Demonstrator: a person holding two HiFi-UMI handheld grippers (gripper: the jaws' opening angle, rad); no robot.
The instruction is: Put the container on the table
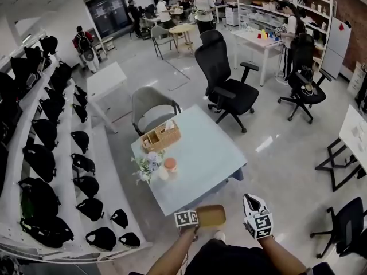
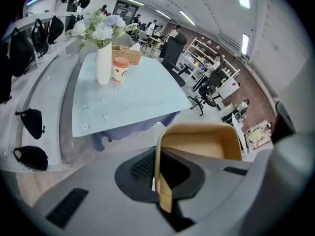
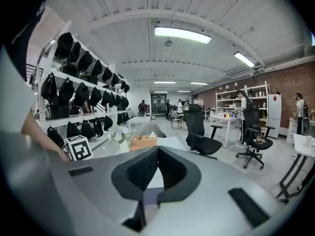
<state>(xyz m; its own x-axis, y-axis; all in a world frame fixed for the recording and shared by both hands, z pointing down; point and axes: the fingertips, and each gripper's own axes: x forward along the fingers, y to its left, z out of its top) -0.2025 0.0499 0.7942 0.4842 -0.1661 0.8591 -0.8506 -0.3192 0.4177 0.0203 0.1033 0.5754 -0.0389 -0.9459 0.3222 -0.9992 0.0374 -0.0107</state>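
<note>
Tan open-topped container (image 2: 199,144): one wall clamped in your left gripper's (image 2: 156,173) closed jaws, short of the pale blue surface (image 2: 142,95). Right gripper (image 3: 147,181): jaws together, empty. Set down level on bare surface, clear of the white flower vase (image 2: 103,65).

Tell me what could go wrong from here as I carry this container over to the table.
1. The left hand-held gripper pinches only one thin wall of the tan container, so the container might tilt or slip out on the way.
2. The flower vase and the cup stand close together on the table. Setting down near them could knock them over, so the bare stretch looks safer.
</note>
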